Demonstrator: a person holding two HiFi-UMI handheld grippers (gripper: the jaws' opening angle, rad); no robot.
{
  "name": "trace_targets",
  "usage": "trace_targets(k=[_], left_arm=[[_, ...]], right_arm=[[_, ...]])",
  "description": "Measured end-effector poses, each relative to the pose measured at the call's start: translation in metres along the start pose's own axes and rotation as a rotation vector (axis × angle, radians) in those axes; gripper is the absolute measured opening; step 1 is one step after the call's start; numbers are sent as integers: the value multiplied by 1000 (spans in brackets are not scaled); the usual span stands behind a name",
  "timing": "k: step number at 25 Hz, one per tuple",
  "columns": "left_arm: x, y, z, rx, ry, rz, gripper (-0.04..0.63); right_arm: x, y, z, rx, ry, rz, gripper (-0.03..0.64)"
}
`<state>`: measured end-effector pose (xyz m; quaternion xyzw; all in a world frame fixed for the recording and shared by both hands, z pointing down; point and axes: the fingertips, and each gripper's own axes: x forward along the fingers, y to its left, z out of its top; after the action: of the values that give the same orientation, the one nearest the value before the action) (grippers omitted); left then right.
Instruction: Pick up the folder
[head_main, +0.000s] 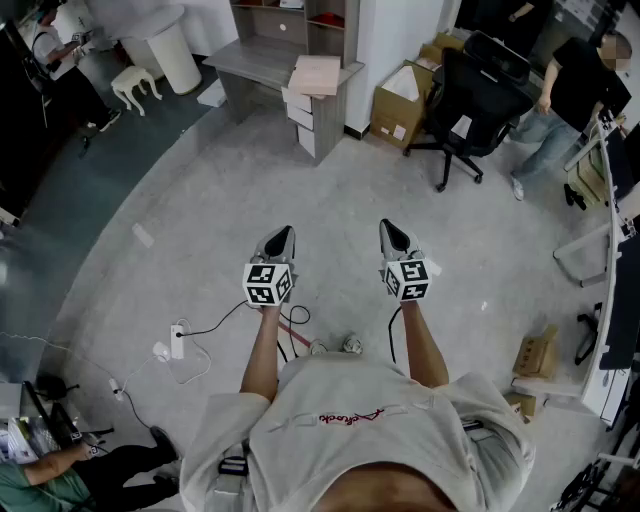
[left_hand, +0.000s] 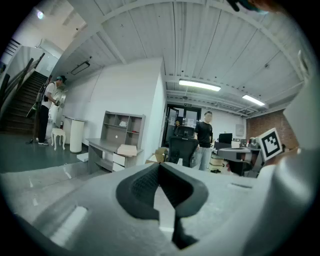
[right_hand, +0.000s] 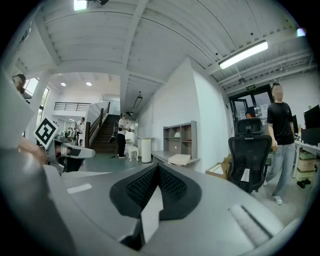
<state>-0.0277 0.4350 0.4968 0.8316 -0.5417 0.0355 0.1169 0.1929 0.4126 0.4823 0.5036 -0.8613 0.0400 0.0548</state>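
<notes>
Grey floor (head_main: 200, 190) is seen under both grippers, which are held side by side above it. The jaws of the left gripper (head_main: 281, 238) are pressed together with nothing between them, and the same is seen on the right gripper (head_main: 392, 235). The folder (head_main: 315, 73) is laid flat on the grey desk (head_main: 255, 60), well apart from both grippers

The left tongs (head_main: 282, 236) and right tongs (head_main: 392, 232) have matt grey plastic shells and black ribbed pads (left_hand: 142, 187). The floor (head_main: 200, 200) is smooth, dull concrete. The worktop (head_main: 262, 60) looks like matt grey board, and the folder (head_main: 316, 72) like pale card.
</notes>
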Motion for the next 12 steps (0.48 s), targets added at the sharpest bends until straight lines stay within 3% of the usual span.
trace_targets(k=[12], left_arm=[[6,-11,3,1,-4,8,0]], right_arm=[[2,-4,1,-10,7,35,6]])
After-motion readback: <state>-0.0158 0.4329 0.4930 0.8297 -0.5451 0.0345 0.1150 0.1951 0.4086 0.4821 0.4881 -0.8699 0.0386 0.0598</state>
